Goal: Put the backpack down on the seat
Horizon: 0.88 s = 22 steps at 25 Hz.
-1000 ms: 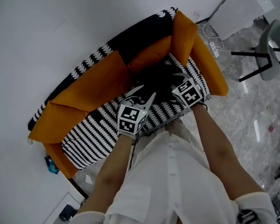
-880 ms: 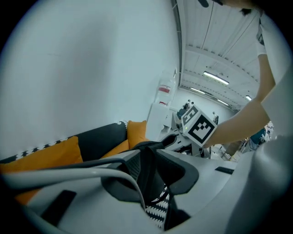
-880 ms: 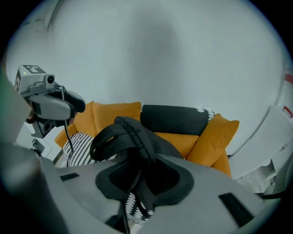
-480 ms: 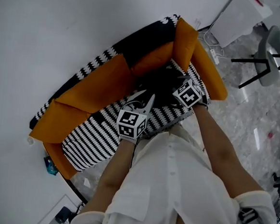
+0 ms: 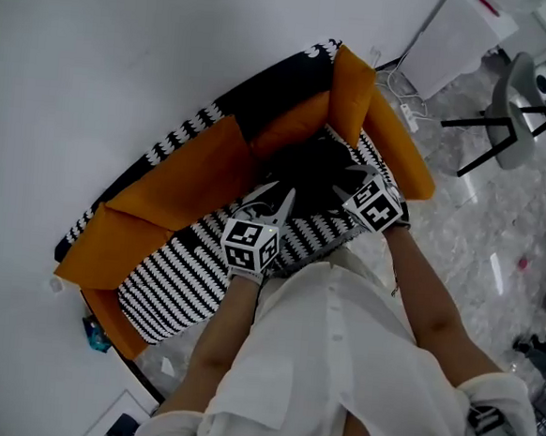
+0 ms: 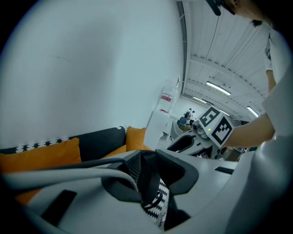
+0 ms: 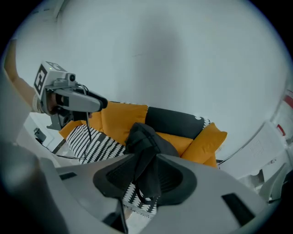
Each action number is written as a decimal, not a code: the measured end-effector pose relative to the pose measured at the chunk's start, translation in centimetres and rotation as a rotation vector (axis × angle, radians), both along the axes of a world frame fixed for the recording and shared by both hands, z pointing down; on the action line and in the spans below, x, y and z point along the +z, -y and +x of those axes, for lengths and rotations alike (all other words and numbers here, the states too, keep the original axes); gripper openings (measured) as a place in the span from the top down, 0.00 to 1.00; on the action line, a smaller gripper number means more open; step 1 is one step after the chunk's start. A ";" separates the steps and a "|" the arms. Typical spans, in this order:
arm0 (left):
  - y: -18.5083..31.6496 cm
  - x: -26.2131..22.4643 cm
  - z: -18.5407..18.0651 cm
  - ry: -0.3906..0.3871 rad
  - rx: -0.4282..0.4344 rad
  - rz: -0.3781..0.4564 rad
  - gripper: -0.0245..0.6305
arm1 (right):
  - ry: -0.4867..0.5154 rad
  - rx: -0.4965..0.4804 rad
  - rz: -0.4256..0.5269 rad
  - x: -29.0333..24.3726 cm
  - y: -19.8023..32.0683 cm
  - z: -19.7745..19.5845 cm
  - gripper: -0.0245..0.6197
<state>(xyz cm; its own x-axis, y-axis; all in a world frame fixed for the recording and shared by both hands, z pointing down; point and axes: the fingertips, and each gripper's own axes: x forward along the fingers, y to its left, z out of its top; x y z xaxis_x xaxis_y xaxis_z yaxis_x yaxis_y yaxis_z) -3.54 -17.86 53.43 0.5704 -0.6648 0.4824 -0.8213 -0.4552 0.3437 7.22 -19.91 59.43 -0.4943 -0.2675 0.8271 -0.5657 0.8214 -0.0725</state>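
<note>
Matt black cloth backpack (image 5: 307, 168), woven black-and-white striped cloth seat (image 5: 177, 271), matt orange cloth cushions (image 5: 190, 170), glossy speckled floor (image 5: 499, 221)

Dim, flat indoor light; ceiling strip lights (image 6: 219, 87) glare; fisheye edges vignetted; near jaws blurred.

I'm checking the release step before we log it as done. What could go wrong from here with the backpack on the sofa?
1. The left claw is clamped on a black backpack strap; drawing back now would likely drag the backpack off the striped seat.
2. The right claw is closing its jaws with strap webbing hanging loose between them, so it may catch.
</note>
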 end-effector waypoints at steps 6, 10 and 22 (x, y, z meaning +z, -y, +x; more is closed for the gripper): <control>0.4 -0.9 0.3 -0.012 0.017 0.016 0.79 | 0.224 0.142 0.080 -4.0 -0.4 0.2 0.81; 0.7 -1.9 0.4 -0.019 0.026 0.042 0.79 | 0.451 0.192 0.107 -7.7 -0.8 -0.6 0.90; 1.2 -4.1 0.7 -0.036 0.046 0.089 0.79 | 0.512 0.175 0.173 -11.0 -0.1 -1.7 0.93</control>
